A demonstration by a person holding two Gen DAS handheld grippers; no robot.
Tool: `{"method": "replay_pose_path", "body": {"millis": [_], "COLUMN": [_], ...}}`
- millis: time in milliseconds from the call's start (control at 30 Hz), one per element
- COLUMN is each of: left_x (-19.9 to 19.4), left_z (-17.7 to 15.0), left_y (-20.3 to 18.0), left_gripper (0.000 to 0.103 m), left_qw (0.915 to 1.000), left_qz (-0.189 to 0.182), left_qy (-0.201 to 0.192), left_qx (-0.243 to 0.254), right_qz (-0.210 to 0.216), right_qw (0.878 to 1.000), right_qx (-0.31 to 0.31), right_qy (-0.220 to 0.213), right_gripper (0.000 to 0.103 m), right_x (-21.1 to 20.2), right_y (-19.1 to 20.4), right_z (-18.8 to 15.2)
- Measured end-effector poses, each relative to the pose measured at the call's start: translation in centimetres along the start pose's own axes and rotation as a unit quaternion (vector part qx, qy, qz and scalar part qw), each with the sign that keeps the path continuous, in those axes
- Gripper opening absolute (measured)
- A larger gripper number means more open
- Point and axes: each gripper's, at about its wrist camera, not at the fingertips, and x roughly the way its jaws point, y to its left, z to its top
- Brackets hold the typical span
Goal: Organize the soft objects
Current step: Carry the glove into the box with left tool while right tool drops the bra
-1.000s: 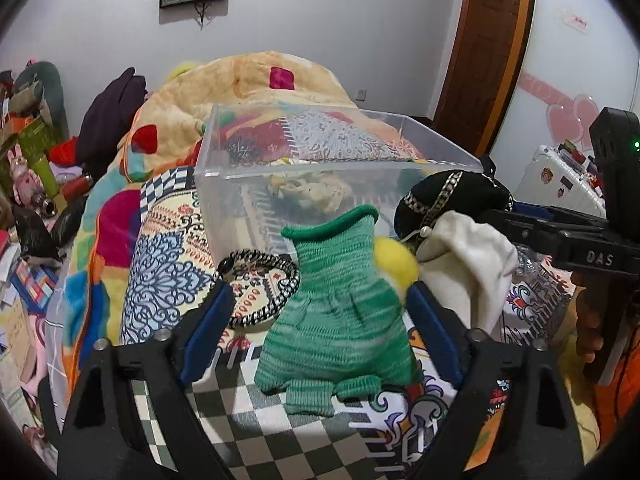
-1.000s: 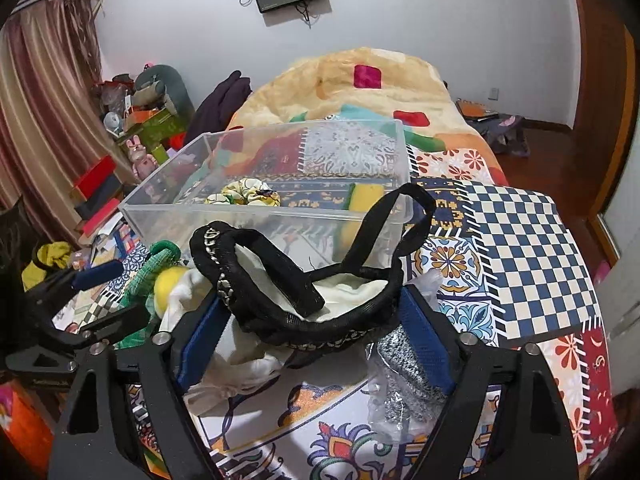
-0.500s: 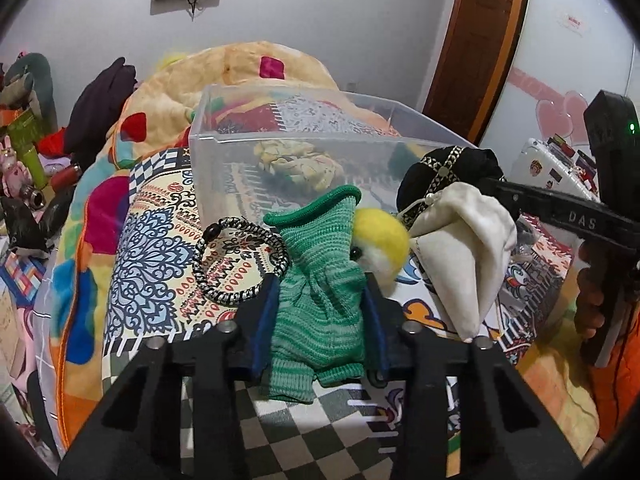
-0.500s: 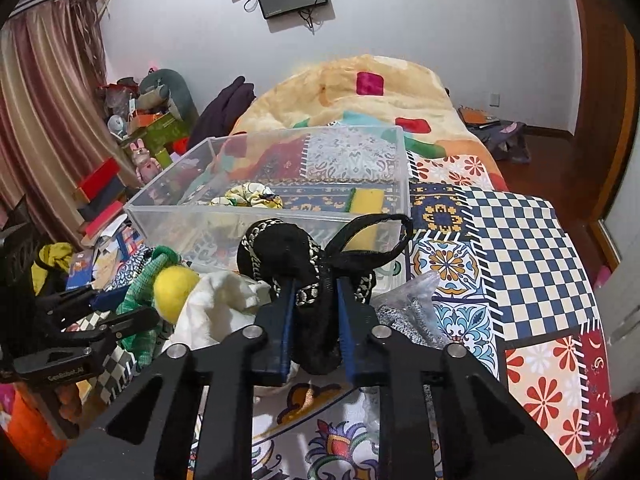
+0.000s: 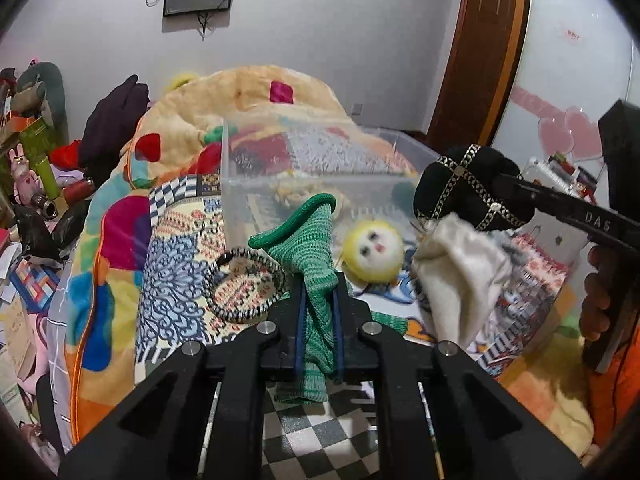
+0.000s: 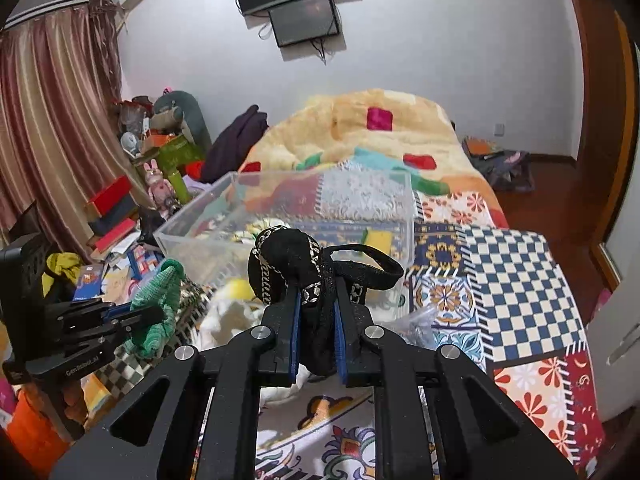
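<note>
while clamped: one green glove, one black headband

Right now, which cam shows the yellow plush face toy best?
Left wrist. The yellow plush toy lies on the bed in front of the clear bin, face toward the camera, just right of the green glove. The right wrist view shows only a yellow sliver, mostly hidden behind the black bag.

white cloth motion-blurred, clear bin contents indistinct
</note>
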Motion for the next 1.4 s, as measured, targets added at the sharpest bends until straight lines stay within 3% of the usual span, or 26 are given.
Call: {"method": "replay_pose_path", "body": {"millis": [367, 667, 1000, 1400], "left_x": [-2.5, -1.4, 3.0, 8.8], "left_z": [4.4, 8.6, 10.4, 10.0], "left_y": [0.0, 0.3, 1.0, 1.3], "left_gripper": [0.011, 0.011, 0.011, 0.011], "left_qw": [0.9977, 0.9949, 0.9963, 0.9987], "left_qz": [-0.005, 0.023, 0.039, 0.049], "left_qy": [-0.067, -0.098, -0.077, -0.008], "left_qx": [-0.009, 0.004, 0.003, 0.006], "right_qz": [0.000, -0.010, -0.015, -0.029], "right_qw": [0.999, 0.996, 0.997, 0.999], "right_qx": [-0.010, -0.012, -0.016, -0.027], "right_qy": [-0.053, -0.085, -0.069, 0.018], "right_gripper": [0.012, 0.012, 0.012, 0.012], "right_x": [-1.7, -0.7, 2.8, 8.5], "right_y": [0.3, 0.2, 0.6, 0.1], "right_z": [2.6, 5.1, 6.4, 4.7]}}
